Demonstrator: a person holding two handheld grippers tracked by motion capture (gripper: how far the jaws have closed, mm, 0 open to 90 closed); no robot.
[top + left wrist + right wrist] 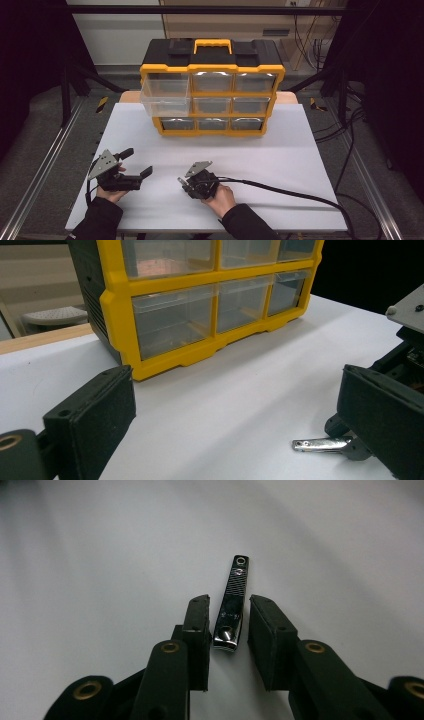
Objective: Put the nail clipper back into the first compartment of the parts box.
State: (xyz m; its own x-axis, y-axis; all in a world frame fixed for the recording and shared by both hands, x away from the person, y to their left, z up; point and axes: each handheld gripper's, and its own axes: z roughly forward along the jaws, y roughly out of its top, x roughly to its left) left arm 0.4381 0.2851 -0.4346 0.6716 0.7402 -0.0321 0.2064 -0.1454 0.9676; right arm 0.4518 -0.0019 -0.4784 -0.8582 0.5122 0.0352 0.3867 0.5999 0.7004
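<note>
The right tongs [227, 630] stand narrow astride the nail clipper [231, 602], pads not yet pressing; it lies flat on the white surface [280, 150]. Better close squarely on its sides. At nine o'clock, the left tongs [136, 162] gape wide, empty.

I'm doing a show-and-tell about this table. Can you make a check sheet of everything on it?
Surface: white table, flat and bare around the hands.
Job's things: metal nail clipper lying flat between the right gripper's jaws.
Clutter: nothing seen.
Grippers: left gripper open, holding nothing; right gripper narrowed around the clipper, small gaps visible each side.
Cables: black cable trails right from the right gripper.
Surroundings: yellow and black drawer cabinet at the table's far edge, its top-left clear drawer pulled out.
</note>
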